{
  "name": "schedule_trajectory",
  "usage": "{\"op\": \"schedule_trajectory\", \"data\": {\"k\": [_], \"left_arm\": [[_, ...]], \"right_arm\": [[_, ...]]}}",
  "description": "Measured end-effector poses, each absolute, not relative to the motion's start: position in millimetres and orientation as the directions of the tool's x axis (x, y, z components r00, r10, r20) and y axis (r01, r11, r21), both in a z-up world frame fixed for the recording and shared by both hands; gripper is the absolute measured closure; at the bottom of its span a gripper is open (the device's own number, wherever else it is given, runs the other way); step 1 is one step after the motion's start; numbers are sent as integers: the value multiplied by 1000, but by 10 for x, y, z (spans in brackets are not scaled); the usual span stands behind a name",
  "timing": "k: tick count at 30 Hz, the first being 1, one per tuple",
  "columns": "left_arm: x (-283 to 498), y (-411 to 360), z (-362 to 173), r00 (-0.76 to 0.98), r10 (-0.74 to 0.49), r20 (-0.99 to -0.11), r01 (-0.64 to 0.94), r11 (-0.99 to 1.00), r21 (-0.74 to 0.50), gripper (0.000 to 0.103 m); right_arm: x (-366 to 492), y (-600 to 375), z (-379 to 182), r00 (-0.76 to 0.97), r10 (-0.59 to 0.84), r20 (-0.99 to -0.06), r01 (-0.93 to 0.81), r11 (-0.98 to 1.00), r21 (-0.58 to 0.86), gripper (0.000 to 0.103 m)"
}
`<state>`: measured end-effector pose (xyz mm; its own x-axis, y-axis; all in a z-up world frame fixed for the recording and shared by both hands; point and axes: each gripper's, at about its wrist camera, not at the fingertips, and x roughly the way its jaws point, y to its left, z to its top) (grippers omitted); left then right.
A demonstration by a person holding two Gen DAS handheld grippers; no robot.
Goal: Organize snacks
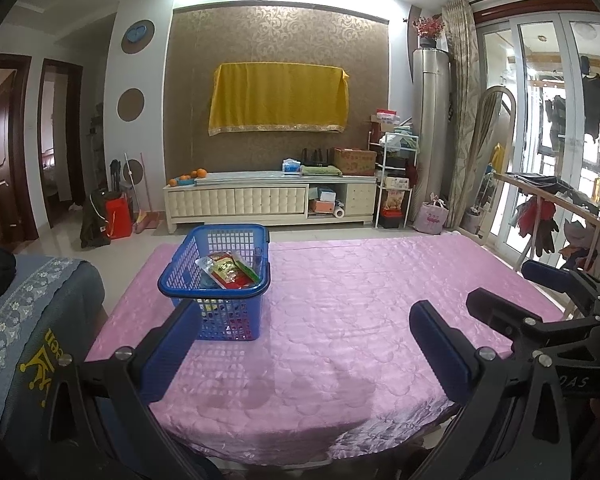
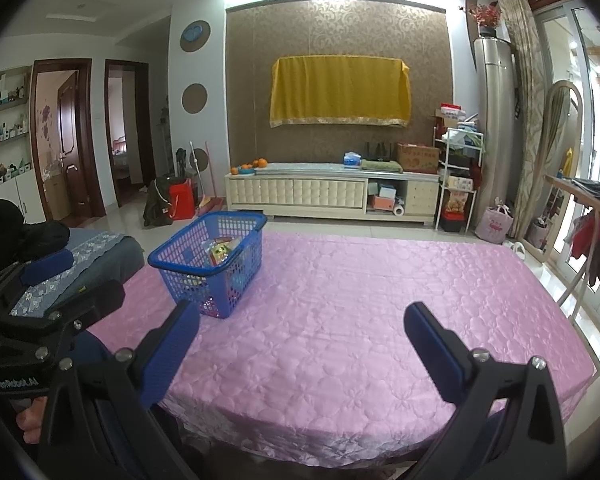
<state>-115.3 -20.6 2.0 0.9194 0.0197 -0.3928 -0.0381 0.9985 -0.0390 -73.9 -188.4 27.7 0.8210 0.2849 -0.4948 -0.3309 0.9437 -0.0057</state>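
A blue plastic basket (image 1: 180,280) stands on the pink quilted table (image 1: 340,300), at its far left. Several snack packets (image 1: 228,270) lie inside it, red and yellow ones on top. My left gripper (image 1: 304,312) is open and empty above the near part of the table, its left finger just in front of the basket. My right gripper (image 2: 300,316) is open and empty, to the right of the basket (image 2: 188,258), over the pink table (image 2: 380,300). The right gripper also shows in the left wrist view (image 1: 504,284), and the left gripper in the right wrist view (image 2: 80,276). The snacks (image 2: 220,252) show through the basket mesh.
A grey-blue patterned chair cover (image 1: 32,312) sits left of the table. A wooden clothes rack (image 1: 556,200) with hanging garments stands at the right. A white TV cabinet (image 1: 268,200) lines the far wall across open floor.
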Motion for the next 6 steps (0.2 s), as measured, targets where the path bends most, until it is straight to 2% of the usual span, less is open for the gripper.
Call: {"op": "schedule_trajectory", "data": {"k": [6], "left_arm": [[-1164, -203, 24, 919, 22, -393, -42, 998, -42, 0]], "right_arm": [[-752, -1876, 277, 820, 290, -493, -334, 942, -2, 0]]}}
